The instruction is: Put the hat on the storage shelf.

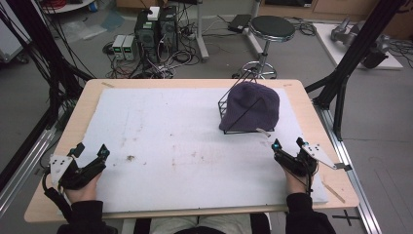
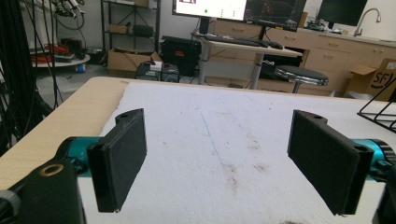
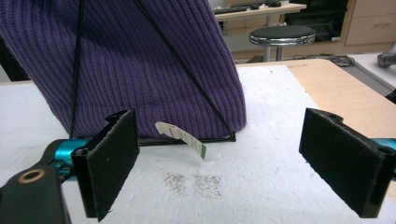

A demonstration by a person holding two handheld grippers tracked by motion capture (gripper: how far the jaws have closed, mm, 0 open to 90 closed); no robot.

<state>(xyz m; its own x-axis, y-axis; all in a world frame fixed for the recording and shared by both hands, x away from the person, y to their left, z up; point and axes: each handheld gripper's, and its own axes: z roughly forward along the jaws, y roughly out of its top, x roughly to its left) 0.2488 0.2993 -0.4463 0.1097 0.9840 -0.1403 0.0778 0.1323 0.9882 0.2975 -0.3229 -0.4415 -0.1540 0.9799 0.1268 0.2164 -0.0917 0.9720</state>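
Fingers spread wide and empty on two grippers, left gripper (image 1: pixel 90 152), right gripper (image 1: pixel 289 145); one purple beanie (image 1: pixel 253 105) drapes one wire rack (image 1: pixel 225 100) far right on desk (image 1: pixel 90 105).

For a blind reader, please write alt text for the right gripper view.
A purple knit hat sits inside a black wire stand on a white mat, a paper tag hanging out. The right tongs are open before it.

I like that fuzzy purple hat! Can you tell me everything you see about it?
The purple ribbed knitted hat looks soft and woolly. It is pulled over a black wire stand, whose thin bars cross its front, so it sits upright on the white foam mat, far right. A small white tag sticks out at its bottom edge. Neither gripper touches it.
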